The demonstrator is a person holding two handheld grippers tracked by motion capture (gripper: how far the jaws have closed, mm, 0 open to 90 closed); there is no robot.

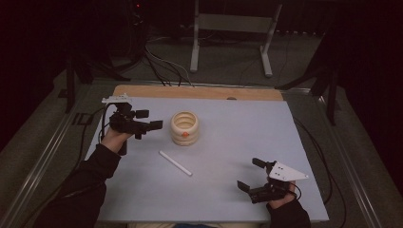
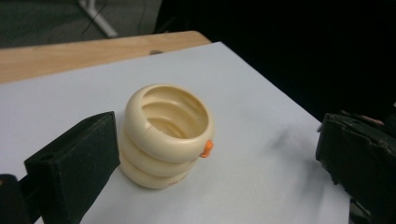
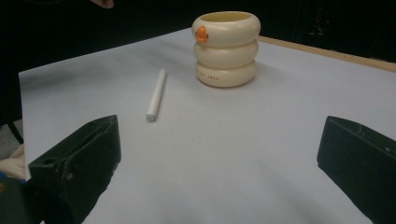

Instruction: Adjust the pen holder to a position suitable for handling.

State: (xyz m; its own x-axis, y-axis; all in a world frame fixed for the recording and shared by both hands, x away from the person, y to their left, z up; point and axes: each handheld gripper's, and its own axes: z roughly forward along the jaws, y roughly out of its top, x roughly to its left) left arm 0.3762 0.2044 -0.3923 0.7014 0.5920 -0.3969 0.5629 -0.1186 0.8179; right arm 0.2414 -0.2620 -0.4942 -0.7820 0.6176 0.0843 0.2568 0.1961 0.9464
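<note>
**Cream holder upright, both grippers spread and empty**

Cream plastic is what sits in front of your left gripper (image 1: pixel 151 119): a ribbed holder (image 1: pixel 185 128) made of three stacked rings, standing upright on the pale grey desk (image 1: pixel 237 118) toward its far side. Its mouth is open at the top, and a small orange knob (image 1: pixel 185 134) sticks out just under the top ring, on the side facing you. In the left gripper view the holder (image 2: pixel 166 135) stands just ahead of the left-hand jaw, and I cannot tell if they touch; the other jaw is well off to the right. The jaws are spread wide and hold nothing.

A white stick (image 1: pixel 175 163), like a piece of chalk, lies flat on the desk near the holder, on your side of it, slanting from upper left to lower right in the high view. It touches neither the holder nor a gripper.

Your right gripper (image 1: pixel 251 174) rests low near the front right part of the desk, well apart from both things. Its jaws are also spread wide and empty; in the right gripper view they frame bare desk, with the stick (image 3: pixel 156 94) and the holder (image 3: pixel 226 49) farther off beyond them.

A strip of wood (image 1: pixel 199 91) runs along the desk's far edge.
</note>
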